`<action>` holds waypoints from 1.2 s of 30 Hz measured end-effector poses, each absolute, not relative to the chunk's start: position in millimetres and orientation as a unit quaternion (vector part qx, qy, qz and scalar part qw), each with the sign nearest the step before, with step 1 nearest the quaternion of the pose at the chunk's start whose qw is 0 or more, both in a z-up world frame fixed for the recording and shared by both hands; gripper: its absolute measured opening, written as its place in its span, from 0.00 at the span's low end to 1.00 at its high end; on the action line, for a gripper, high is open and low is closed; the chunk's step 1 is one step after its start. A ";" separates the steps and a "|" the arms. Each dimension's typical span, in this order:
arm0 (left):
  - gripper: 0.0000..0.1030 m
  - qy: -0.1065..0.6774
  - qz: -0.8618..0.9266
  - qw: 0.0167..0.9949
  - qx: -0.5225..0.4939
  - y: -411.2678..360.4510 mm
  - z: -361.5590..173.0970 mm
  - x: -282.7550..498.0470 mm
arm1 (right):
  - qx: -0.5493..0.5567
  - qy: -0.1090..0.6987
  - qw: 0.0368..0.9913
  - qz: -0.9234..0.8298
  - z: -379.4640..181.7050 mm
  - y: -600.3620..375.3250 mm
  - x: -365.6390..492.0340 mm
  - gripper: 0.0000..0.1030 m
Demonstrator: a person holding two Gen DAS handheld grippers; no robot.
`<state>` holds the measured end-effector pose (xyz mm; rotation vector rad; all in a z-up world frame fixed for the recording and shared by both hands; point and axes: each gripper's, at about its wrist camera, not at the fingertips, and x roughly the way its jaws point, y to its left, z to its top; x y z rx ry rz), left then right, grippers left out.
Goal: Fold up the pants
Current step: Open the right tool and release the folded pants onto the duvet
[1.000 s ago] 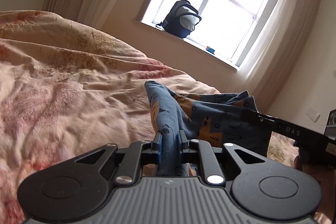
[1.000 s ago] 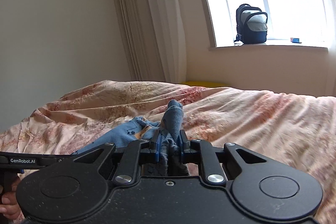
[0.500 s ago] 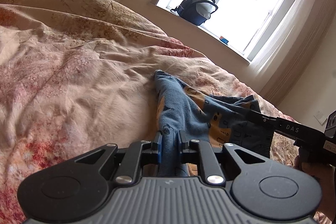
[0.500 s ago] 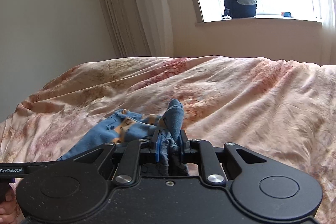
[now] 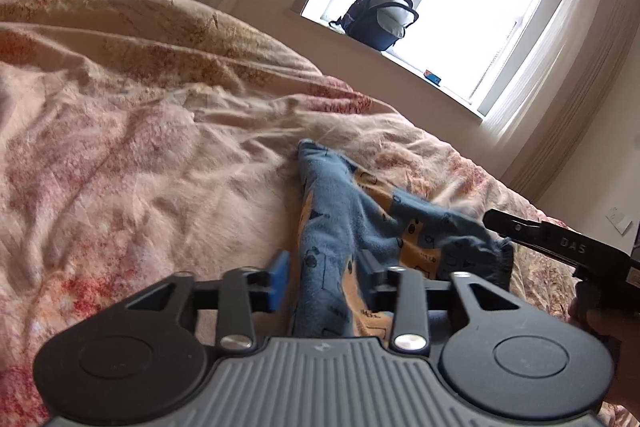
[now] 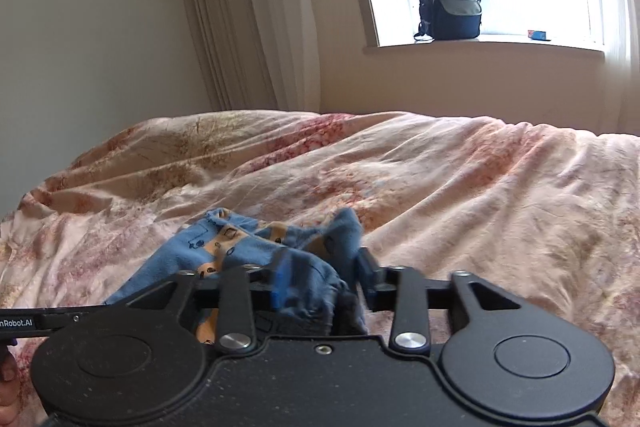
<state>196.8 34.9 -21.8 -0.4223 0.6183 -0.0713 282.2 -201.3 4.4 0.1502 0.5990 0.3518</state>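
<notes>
Both my left tongs (image 5: 325,281) and right tongs (image 6: 322,281) have just been opening and now stand released, the blue pants (image 5: 352,227) still lying between their jaws but no longer pinched. A second ago each was clenched on a raised bunch of the cloth; now that cloth has slumped onto the bed (image 5: 140,167), so I judge this fold laid down and the next grip due. Far off, the backpack (image 6: 450,7) sits on the windowsill.
</notes>
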 end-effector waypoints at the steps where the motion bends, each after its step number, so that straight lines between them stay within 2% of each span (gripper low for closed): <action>1: 0.52 0.299 -0.032 0.932 -0.203 33.9 -18.9 195.6 | 0.075 0.290 0.939 0.170 6.5 -203.2 279.4 0.58; 2: 0.60 0.296 -0.030 0.934 -0.200 32.9 -15.5 194.6 | 0.075 0.285 0.941 0.168 9.1 -204.6 275.8 0.61; 4: 0.67 0.286 -0.026 0.938 -0.191 30.6 -7.4 190.7 | 0.072 0.272 0.945 0.166 15.8 -205.6 267.1 0.76; 8: 0.93 0.263 -0.016 0.949 -0.171 25.1 13.4 177.5 | 0.077 0.246 0.951 0.168 30.1 -209.2 247.9 0.86; 10: 0.99 0.250 -0.008 0.955 -0.158 22.5 24.2 166.7 | 0.082 0.233 0.954 0.168 38.9 -210.6 237.5 0.92; 14: 1.00 0.241 0.010 0.961 -0.132 18.7 43.0 147.1 | 0.086 0.205 0.960 0.170 56.7 -211.1 211.3 0.99; 23: 1.00 0.230 0.050 0.967 -0.097 14.1 70.2 92.1 | 0.032 0.160 0.973 0.165 90.9 -194.3 137.2 0.99; 29: 1.00 0.235 0.072 0.967 -0.065 9.9 60.8 49.3 | 0.016 0.156 0.975 0.157 91.0 -183.1 87.9 0.99; 36: 1.00 0.243 0.081 0.963 -0.080 9.8 34.0 22.0 | 0.010 0.179 0.974 0.138 67.5 -175.7 49.8 0.99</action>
